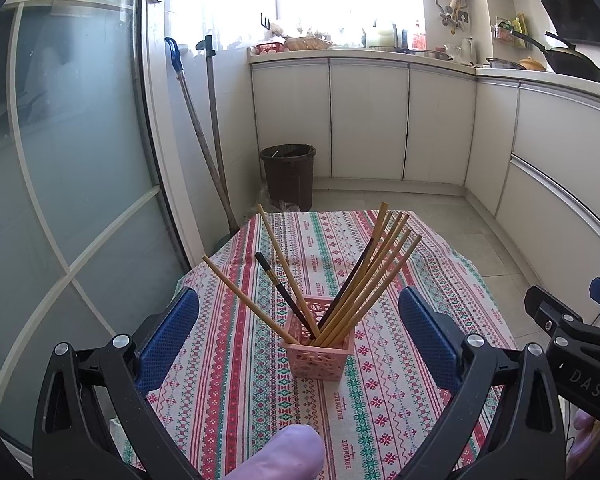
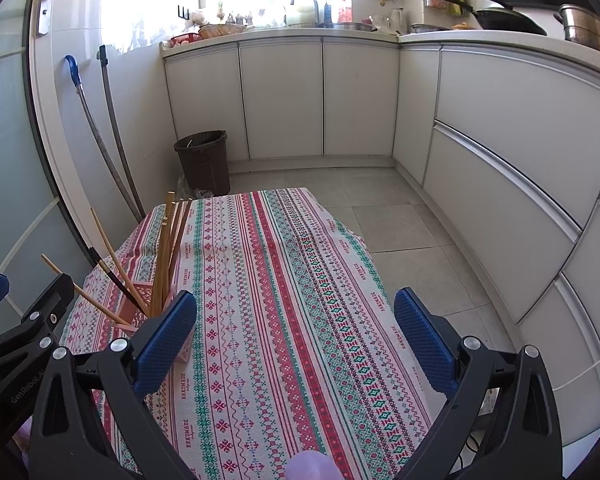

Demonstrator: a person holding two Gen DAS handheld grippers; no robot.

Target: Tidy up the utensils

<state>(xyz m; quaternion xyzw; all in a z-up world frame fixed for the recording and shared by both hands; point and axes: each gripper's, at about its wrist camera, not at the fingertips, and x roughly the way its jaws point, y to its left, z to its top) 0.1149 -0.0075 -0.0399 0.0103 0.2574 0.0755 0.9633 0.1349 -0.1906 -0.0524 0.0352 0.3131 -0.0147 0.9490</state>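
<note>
Left tool: fingers spread wide, blue pads either side of the view, nothing between them. It hovers above the worktop, which carries a striped red, green and white cloth.

Pink basket: lattice-walled, square, upright on the cloth, centred between the left tool's pads but touching neither. It holds the chopsticks, which fan out. One group of pale wooden sticks with one dark stick leans toward 1 o'clock. Two pale sticks and a dark one lean toward 11 o'clock. All ends sit inside the basket; none lie on the cloth.

Right tool: fingers likewise spread, gripping nothing, over bare cloth. In the right wrist view the basket is at 9 o'clock, partly hidden behind the tool's left pad. Whether pad and basket touch: cannot tell. The right tool's black frame shows at 3 o'clock in the left wrist view, just beside the left tool.

Surroundings: brown bin on the floor at 12 o'clock beyond the worktop's far edge. Two long handles lean against the wall at 11 o'clock. White cabinets run along the back and right.
</note>
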